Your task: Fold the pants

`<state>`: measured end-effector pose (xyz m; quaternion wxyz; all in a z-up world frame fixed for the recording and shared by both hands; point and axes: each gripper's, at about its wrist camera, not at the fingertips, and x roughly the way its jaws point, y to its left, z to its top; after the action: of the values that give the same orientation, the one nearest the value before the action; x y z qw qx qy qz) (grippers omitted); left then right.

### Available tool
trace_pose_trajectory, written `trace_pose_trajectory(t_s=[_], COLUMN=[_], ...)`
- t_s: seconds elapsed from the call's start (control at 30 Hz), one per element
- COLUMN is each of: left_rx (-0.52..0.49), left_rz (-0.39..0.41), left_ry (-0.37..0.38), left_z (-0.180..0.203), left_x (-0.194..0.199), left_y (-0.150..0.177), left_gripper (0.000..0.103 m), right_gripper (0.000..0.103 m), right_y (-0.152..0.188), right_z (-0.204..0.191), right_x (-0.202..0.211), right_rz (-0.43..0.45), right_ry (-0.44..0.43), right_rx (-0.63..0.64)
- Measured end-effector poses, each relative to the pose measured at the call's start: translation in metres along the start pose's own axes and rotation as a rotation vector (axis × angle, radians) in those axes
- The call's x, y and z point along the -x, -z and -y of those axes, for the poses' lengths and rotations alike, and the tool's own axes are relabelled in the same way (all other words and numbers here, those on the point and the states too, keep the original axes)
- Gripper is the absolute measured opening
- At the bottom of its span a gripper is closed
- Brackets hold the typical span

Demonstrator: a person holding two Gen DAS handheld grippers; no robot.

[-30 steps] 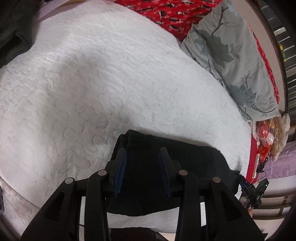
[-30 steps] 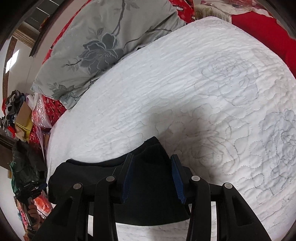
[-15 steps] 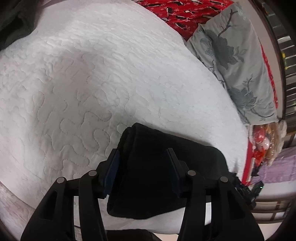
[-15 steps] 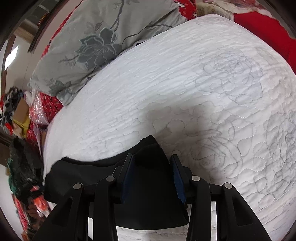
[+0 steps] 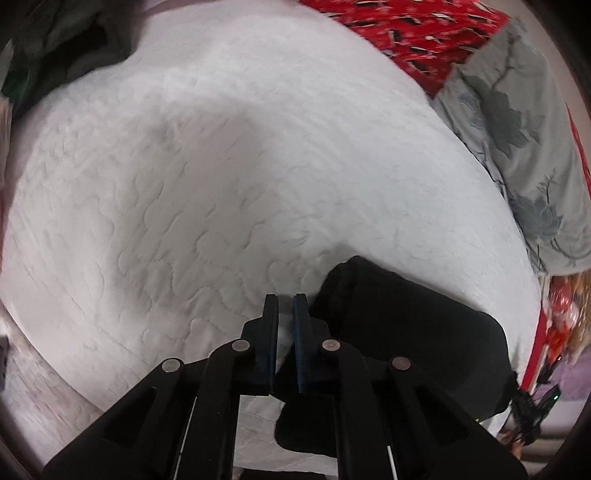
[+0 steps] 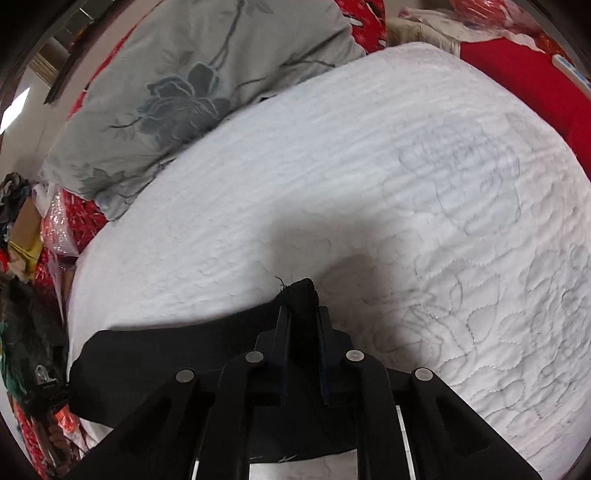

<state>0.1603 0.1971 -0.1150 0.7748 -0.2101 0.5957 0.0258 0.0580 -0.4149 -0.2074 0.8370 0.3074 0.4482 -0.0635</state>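
Observation:
The black pants (image 5: 413,332) lie folded in a compact bundle on the white quilted bedspread (image 5: 221,166). My left gripper (image 5: 285,301) is nearly shut with a thin gap, empty, just left of the bundle's end. In the right wrist view my right gripper (image 6: 301,314) is shut on the corner of the pants (image 6: 177,354), with black cloth bunched between the fingers and poking out past the tips.
A grey floral pillow (image 5: 524,140) (image 6: 207,85) lies on the bed's far side on red bedding (image 5: 399,26) (image 6: 524,81). Dark clothing (image 5: 55,44) is heaped at the left view's top left. Clutter (image 6: 26,236) stands beside the bed.
Both grippers have closed from open. The left one has moved left off the pants and holds nothing. The right one has pinched the pants' corner.

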Motion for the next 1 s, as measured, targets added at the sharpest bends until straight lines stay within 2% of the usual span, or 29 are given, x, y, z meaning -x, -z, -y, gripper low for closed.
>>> trace_pose_trajectory(t_s=[0.07, 0.13, 0.27, 0.37, 0.43, 0.47, 0.53, 0.73, 1.0], left_rx=[0.021, 0.041, 0.039, 0.023, 0.020, 0.021, 0.019, 0.066, 0.080], left_rz=[0.004, 0.009, 0.027, 0.039, 0.049, 0.050, 0.034, -0.068, -0.058], left_ry=[0.016, 0.062, 0.143, 0.228, 0.276, 0.309, 0.341, 0.354, 0.313], left_z=[-0.006, -0.013, -0.015, -0.006, 0.001, 0.004, 0.009, 0.019, 0.023], left_x=[0.005, 0.015, 0.040, 0.056, 0.059, 0.060, 0.056, 0.019, 0.009], left_y=[0.000, 0.002, 0.019, 0.042, 0.053, 0.061, 0.068, 0.077, 0.075], left_gripper=[0.006, 0.006, 0.008, 0.029, 0.050, 0.052, 0.052, 0.052, 0.052], right_gripper=[0.020, 0.022, 0.031, 0.037, 0.038, 0.038, 0.038, 0.038, 0.038], right_y=[0.000, 0.000, 0.008, 0.024, 0.035, 0.040, 0.051, 0.071, 0.078], right_z=[0.002, 0.004, 0.012, 0.021, 0.024, 0.027, 0.031, 0.033, 0.031], right_x=[0.000, 0.007, 0.041, 0.062, 0.067, 0.067, 0.067, 0.058, 0.043], right_rz=[0.001, 0.001, 0.040, 0.047, 0.038, 0.029, 0.014, -0.030, -0.072], right_ry=[-0.011, -0.019, -0.074, -0.117, -0.128, -0.135, -0.160, -0.232, -0.279], right_rx=[-0.026, -0.036, -0.049, -0.069, -0.078, -0.087, -0.116, -0.193, -0.279])
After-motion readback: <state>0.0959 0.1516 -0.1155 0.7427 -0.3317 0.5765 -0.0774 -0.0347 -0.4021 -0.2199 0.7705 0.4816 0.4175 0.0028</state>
